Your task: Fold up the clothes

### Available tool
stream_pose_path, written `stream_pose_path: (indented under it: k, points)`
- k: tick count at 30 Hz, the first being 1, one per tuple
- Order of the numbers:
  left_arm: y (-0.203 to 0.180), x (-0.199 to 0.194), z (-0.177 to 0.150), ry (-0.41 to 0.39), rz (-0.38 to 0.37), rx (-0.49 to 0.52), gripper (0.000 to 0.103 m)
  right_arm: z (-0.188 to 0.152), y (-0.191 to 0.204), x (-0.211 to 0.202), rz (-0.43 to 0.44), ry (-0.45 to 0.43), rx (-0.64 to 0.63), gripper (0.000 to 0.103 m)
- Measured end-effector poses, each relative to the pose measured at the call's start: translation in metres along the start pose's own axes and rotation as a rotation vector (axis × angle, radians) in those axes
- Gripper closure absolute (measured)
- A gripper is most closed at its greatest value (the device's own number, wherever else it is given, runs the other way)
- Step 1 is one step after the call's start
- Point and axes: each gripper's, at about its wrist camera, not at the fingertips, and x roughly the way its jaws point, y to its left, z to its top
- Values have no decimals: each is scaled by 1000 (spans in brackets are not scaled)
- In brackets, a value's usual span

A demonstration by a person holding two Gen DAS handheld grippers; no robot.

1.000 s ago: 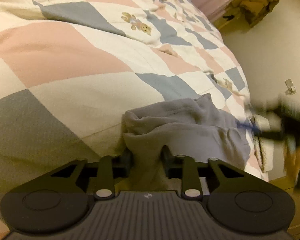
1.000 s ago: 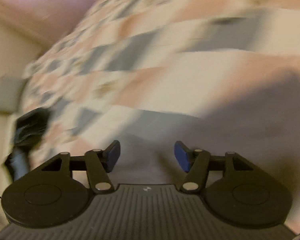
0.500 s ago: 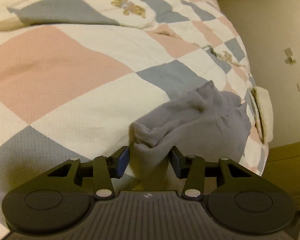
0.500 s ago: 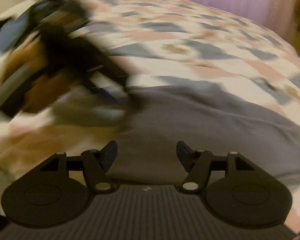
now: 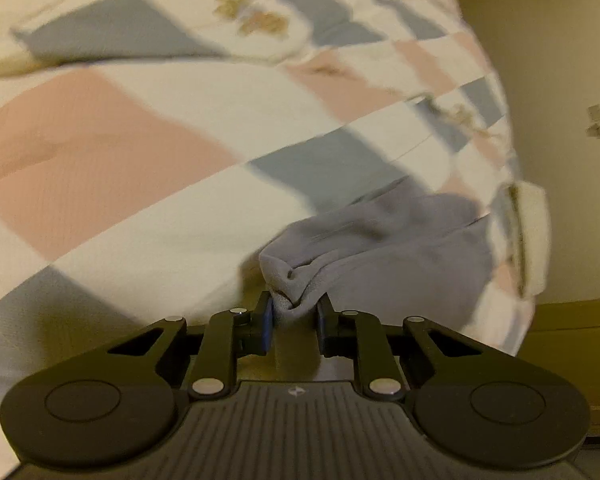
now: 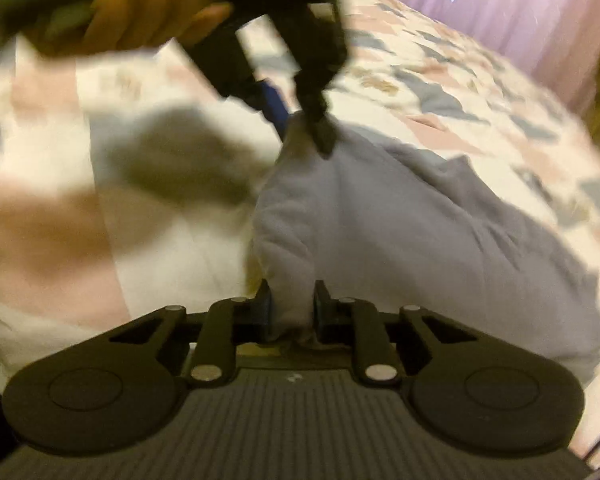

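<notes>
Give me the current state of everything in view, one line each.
Grey soft fabric garment: bunched, pinched at two spots, lying on the quilt.
Left tool: shut on the garment, jaws just closed.
Right tool: shut on the garment, jaws just closed.
Pink, grey and cream checked quilt: spread over the bed, rumpled.

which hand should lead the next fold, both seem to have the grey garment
Probably the right gripper: it pinches the near edge of the grey garment, most cloth spread ahead. The left gripper pinches a bunched corner.
</notes>
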Motion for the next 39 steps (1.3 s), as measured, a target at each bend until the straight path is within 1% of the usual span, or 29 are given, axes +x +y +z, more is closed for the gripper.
stream_pose_path:
  k: [2,4,6,7,10,11,12,14,15,17,19,20,21,22,24,26,27,28,29,30,31,32,33,34,36,38,39]
  points:
    - [-27,-8,4,-26,-50,23,84,3,-41,-23,104,-43,135,87]
    - [-60,-10,8,-54,-93,67,84,2,-85,-42,195,-72,281,86]
    - [-93,-4,13,-80,-133,100,83,-5,-135,-57,257,-96,454,86]
    - [-110,4,17,-88,-155,108,83,-10,-159,-60,277,-99,517,86]
    - [-154,41,33,-110,-224,109,82,-32,-237,-69,251,-127,680,86]
    - [-167,57,39,-110,-227,109,84,-42,-265,-67,225,-124,723,86]
    - [-180,73,44,-112,-221,114,83,-52,-287,-64,197,-117,762,86]
    - [-206,104,54,-116,-209,125,82,-82,-333,-46,185,-82,876,87]
    - [-214,117,56,-114,-189,128,82,-99,-352,-33,179,-50,942,86]
    - [-223,132,54,-107,-137,124,82,-130,-381,-7,212,29,1063,86]
    - [-218,129,42,-114,-103,117,82,-143,-392,-1,291,13,1131,79]
    - [-212,124,34,-116,-70,118,82,-144,-394,-2,320,1,1128,76]
    - [-205,118,26,-117,-30,118,82,-141,-395,-5,321,-8,1106,58]
    - [-198,112,19,-116,5,116,82,-138,-393,-11,314,-24,1076,49]
    - [-186,103,5,-111,58,102,82,-127,-396,-15,331,-72,1028,47]
    - [-177,96,-8,-113,99,91,81,-118,-405,-7,381,-114,1011,41]
    - [-175,95,-13,-120,111,92,80,-113,-405,0,404,-118,1002,40]
    - [-173,94,-18,-128,123,93,77,-105,-408,7,426,-102,987,40]
    - [-173,94,-22,-135,136,94,77,-97,-408,17,451,-77,968,39]
    - [-173,95,-24,-144,140,93,77,-95,-405,27,482,-47,949,46]
    - [-174,97,-26,-154,137,91,76,-91,-402,36,506,-18,928,75]
    - [-176,99,-26,-162,141,90,76,-86,-400,37,508,-5,909,92]
    - [-179,101,-25,-173,148,96,76,-82,-398,38,511,9,890,91]
    - [-182,103,-23,-186,152,106,77,-76,-397,35,507,4,861,92]
    - [-188,103,-19,-218,154,123,76,-60,-399,13,462,-53,782,92]
    - [-193,105,-15,-247,154,146,73,-51,-404,-7,418,-92,746,92]
    - [-195,107,-12,-255,158,158,72,-50,-407,-11,396,-98,740,92]
